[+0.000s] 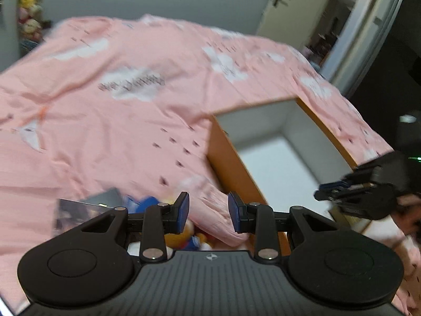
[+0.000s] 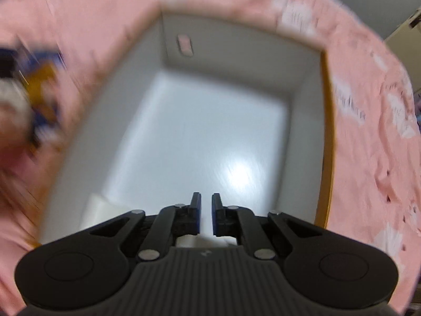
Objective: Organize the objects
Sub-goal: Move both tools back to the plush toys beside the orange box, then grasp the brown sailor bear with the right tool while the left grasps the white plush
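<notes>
Two tools hovered over the pink cloud-print bed [image 1: 110,131]: the left tool [image 1: 208,212] spread and holding nothing, the right tool [image 2: 206,214] clenched, holding nothing, above the white-lined orange box [image 2: 184,137].

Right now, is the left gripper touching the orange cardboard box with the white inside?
Apart. The left wrist view shows the left gripper open over pink bedding, with a strip of bedding between it and the box.

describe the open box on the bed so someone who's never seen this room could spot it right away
A pink bedspread with white clouds covers the bed. On it sits the open box, white inside, orange-brown outside. Unlike the toys beside it, it is rigid, square-cornered and hollow.
</notes>
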Tool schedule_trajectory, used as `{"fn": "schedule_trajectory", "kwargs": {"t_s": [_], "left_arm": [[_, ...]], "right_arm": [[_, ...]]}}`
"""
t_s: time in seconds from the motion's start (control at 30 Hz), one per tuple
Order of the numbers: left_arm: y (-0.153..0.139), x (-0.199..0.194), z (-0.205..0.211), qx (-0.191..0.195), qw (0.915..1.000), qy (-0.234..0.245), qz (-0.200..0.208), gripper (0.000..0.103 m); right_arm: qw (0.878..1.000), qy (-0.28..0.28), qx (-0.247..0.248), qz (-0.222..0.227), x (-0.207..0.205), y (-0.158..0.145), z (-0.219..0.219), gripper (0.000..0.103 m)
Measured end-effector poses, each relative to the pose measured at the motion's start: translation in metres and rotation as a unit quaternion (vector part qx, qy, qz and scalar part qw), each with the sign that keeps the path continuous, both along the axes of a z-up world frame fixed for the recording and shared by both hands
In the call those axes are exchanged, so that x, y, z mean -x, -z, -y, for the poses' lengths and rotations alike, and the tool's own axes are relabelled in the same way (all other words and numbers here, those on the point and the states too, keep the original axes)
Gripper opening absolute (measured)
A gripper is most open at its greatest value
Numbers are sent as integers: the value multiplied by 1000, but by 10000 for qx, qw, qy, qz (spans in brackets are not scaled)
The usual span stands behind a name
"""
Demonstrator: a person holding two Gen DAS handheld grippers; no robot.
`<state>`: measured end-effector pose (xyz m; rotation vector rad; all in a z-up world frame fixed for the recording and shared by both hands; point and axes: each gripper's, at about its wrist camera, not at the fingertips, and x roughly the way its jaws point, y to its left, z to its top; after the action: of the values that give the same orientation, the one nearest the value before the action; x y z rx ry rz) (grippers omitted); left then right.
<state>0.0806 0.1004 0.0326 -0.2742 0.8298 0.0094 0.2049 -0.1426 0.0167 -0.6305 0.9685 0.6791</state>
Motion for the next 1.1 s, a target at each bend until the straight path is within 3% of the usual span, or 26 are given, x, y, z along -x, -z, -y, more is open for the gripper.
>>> {"fn": "schedule_trajectory", "kwargs": {"t_s": [0.17,0.27,0.5,0.77,0.9,1.1], "left_arm": [[-8,13,-12,-191,9992,-326,-116,36],[-7,22,-20,-106,9985,-466,-271,36],[18,40,-41,376,9902,-1132,-721,36],[42,41,-51,774,9814,-1463,-977,54],[57,38,-41,697,9791,-1368,-1331,55],[69,34,-29,387,9796,-1145,-1609,70]], "right_arm": [[9881,-213,-1482,358,42,-35,-23,28],[9808,-347,-1912,156,53,-28,-57,28],[9759,-176,-2109,-534,74,10,-93,27],[9749,-314,-1888,-1135,85,40,-116,25],[9730,-431,-1814,-1359,94,50,-114,24],[9762,-582,-1632,-1301,102,55,-116,24]]}}
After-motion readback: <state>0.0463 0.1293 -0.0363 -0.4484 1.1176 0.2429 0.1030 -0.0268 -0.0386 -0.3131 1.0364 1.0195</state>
